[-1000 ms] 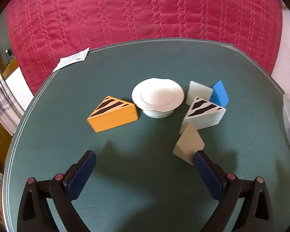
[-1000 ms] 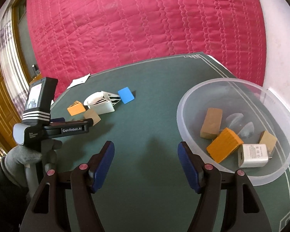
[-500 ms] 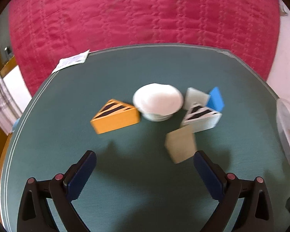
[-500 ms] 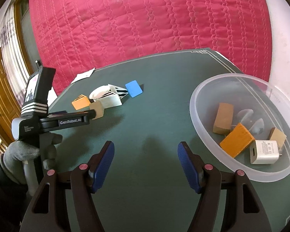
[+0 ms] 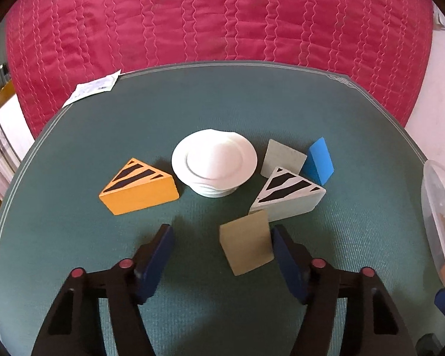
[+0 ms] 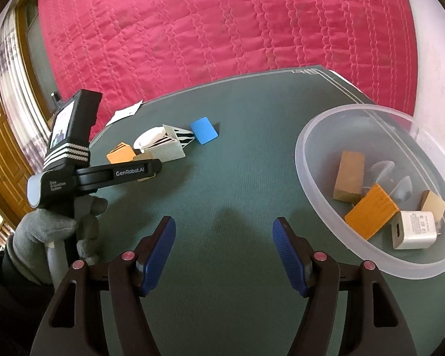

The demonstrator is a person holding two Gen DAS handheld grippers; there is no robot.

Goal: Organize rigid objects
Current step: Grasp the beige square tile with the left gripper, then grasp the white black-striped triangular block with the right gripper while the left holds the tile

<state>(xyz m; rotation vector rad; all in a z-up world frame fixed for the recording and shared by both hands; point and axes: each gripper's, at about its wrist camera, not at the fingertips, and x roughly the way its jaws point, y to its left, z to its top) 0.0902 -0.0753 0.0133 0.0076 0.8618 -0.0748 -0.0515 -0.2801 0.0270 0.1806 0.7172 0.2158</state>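
Tan block: a wooden block (image 5: 247, 241) lies between the left gripper (image 5: 221, 244) fingers, its right edge at the right finger (image 5: 284, 255), a wide gap to the left finger (image 5: 155, 256).
Change: a second ago these fingers stood wide with the block just beyond the right fingertip; now they are closing around it, not yet clamped.
Meaning: likely the next piece for the clear bowl (image 6: 317, 136).
Right gripper (image 6: 224, 244): fingers apart, empty, bowl beside the right finger.
Left behind: orange wedge (image 5: 139, 190), white wedge (image 5: 287, 197), white dish (image 5: 214, 161), blue block (image 5: 319, 161), beyond the left fingertips.
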